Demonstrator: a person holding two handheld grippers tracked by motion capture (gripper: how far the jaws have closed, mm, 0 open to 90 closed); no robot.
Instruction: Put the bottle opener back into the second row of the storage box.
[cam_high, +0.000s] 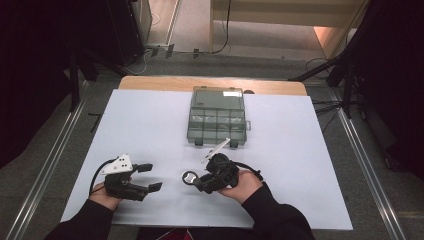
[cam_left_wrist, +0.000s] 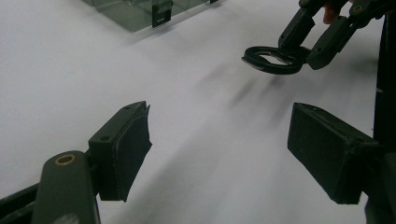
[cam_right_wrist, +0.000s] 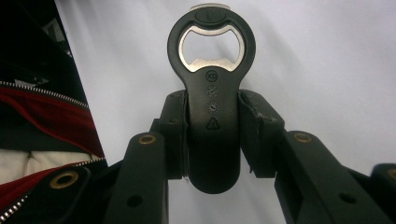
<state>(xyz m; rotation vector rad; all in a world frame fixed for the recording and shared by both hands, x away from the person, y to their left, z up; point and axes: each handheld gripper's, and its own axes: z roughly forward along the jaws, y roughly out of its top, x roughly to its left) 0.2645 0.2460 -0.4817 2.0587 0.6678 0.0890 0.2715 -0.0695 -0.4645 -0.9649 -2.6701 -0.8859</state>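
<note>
One white sheet covers most of the table, whose wooden far edge peeks out beyond it, and on the sheet's far middle lies one clear compartment box, its contents too faint to make out. Nearer the person than the box, the right gripper has its jaws clamped on the handle of one black bottle opener, its ring end sticking out past the pads. Left of the opener and well apart from it, the left gripper stands wide open, holding nothing.
</note>
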